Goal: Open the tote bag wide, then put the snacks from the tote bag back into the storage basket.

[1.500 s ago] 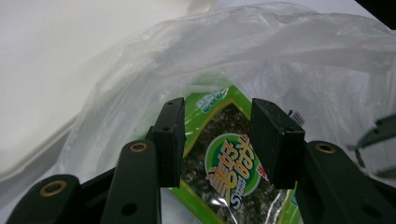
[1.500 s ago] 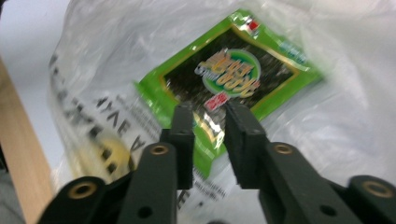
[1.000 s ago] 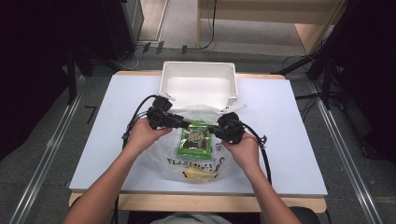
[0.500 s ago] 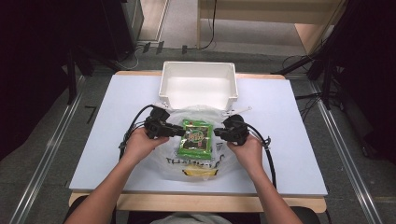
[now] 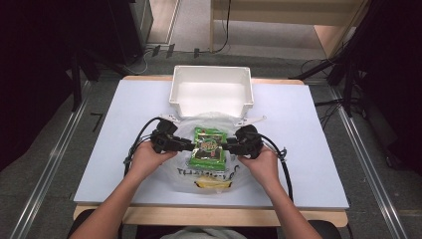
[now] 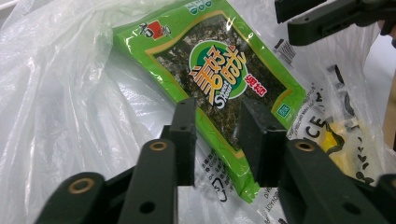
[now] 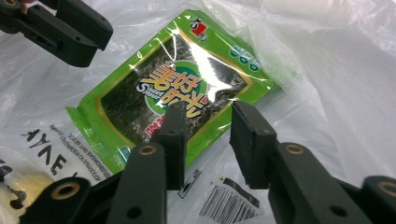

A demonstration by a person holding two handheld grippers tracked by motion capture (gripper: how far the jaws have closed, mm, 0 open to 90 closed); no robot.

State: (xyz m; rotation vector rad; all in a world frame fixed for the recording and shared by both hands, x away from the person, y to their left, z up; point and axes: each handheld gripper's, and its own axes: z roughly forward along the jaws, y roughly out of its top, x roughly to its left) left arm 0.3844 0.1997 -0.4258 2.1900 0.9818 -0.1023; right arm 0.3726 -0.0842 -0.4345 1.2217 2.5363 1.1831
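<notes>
A green seaweed snack packet (image 5: 208,147) lies flat on a crumpled clear plastic bag (image 5: 215,173) with black print, in the middle of the table. My left gripper (image 5: 190,146) points at the packet's left edge, my right gripper (image 5: 227,146) at its right edge. In the left gripper view my left gripper (image 6: 218,112) has its jaws apart over the packet (image 6: 219,74) edge, pads not pressing. The right gripper (image 7: 208,112) stands the same way over the packet (image 7: 173,93). Both pairs of jaws have just been opening.
An empty white bin (image 5: 211,107) stands just behind the bag at the table's far side. The white tabletop (image 5: 318,149) spreads left and right of the hands. Black cables (image 5: 284,164) trail from both grippers beside the wrists.
The left hand has dropped and drawn toward the person. The right gripper's jaws, shut a second ago, now stand apart. The bag lies flatter under the packet.
</notes>
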